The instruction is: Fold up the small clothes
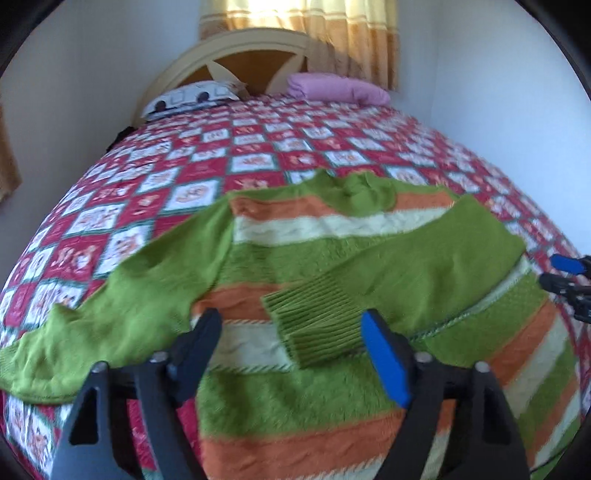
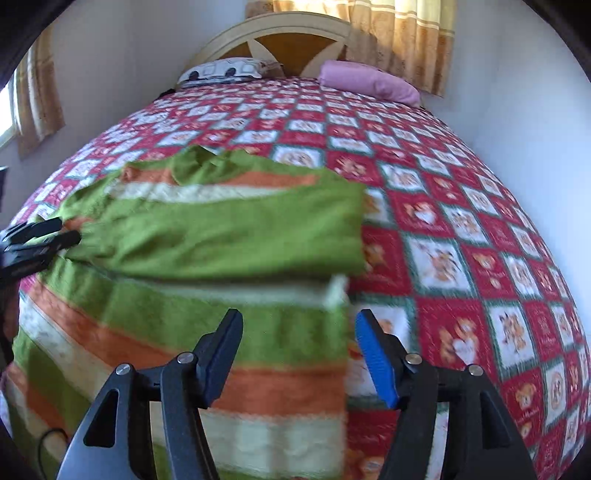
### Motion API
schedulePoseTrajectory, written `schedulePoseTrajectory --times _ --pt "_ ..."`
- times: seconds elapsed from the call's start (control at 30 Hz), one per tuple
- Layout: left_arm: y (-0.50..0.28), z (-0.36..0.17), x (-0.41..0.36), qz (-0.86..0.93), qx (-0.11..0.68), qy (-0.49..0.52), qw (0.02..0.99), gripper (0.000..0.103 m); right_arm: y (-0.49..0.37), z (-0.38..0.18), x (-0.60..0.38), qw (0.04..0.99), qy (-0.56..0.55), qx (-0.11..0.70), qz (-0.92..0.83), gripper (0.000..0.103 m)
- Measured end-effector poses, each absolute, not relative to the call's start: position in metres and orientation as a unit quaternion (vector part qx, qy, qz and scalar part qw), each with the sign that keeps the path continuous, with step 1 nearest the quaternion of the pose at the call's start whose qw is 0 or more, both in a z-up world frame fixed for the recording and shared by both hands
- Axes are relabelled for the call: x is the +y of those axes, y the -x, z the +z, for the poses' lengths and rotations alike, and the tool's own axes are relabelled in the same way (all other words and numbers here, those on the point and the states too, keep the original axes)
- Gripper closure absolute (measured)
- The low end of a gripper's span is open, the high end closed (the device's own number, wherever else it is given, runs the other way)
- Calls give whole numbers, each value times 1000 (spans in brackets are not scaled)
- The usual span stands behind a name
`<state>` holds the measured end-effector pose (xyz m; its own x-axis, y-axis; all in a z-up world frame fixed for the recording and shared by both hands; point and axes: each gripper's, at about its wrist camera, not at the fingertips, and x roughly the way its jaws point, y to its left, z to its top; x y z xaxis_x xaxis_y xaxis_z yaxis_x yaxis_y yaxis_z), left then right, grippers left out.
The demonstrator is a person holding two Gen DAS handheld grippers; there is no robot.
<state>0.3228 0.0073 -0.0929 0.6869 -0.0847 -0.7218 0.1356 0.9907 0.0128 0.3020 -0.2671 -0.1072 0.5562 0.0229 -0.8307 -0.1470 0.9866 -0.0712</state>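
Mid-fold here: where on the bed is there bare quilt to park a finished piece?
Widest free patch: quilt right of the sweater, out to the wall. Also the band between the sweater's collar and the pillows. Crowded: the near side, under the spread sweater and left sleeve.

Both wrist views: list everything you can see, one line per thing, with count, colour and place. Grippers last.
sweater: one, green with orange and cream stripes, flat on the bedspread, one sleeve folded across the body, the other spread out
bedspread: one, red and white checks, covering the bed
patterned pillow: one, white with dark marks, at the headboard
pink pillow: one, at the headboard
headboard: one, cream and brown, far end
curtains: yellow-orange, behind the headboard
left gripper: black and blue, open above the folded sleeve's cuff
right gripper: black and blue, open over the sweater's edge
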Motion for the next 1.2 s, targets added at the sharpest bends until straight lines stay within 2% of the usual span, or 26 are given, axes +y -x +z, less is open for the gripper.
schedulePoseTrajectory --times 0.03,0.07,0.1,0.2,0.5,0.73,0.87,1.03,1.07,1.13,1.17,1.2 --pt "-332 -102 2 -53 402 -41 913 47 -301 -110 -271 880 67 469 44 39" --pt "-338 -107 0 -53 410 -40 910 58 -300 -112 -277 880 67 469 40 39" --pt "-346 -117 -1 -57 427 -33 902 82 -300 -114 -282 880 65 469 38 39" --pt "-346 -119 2 -53 416 -26 907 100 -303 -117 -295 881 56 468 28 39" --pt "-345 -83 27 -33 368 -20 929 100 -325 -117 -289 891 48 451 19 39" --pt "-355 -96 38 3 365 -33 930 100 -359 -140 -280 878 96 468 -34 39" --pt "-359 -111 37 17 375 -50 926 100 -359 -148 -303 869 58 487 -69 38" --pt "-354 -109 31 20 370 -64 927 91 -353 -140 -304 864 64 492 -89 38" --pt "-351 -107 30 19 367 -62 928 85 -351 -136 -300 867 72 484 -90 38" --pt "-343 -101 30 20 364 -59 929 36 -348 -128 -287 878 99 463 -76 36" --pt "-338 -98 29 25 359 -61 931 27 -347 -125 -276 882 113 453 -57 34" --pt "-333 -96 30 29 352 -63 933 23 -350 -125 -266 881 128 453 -42 34"
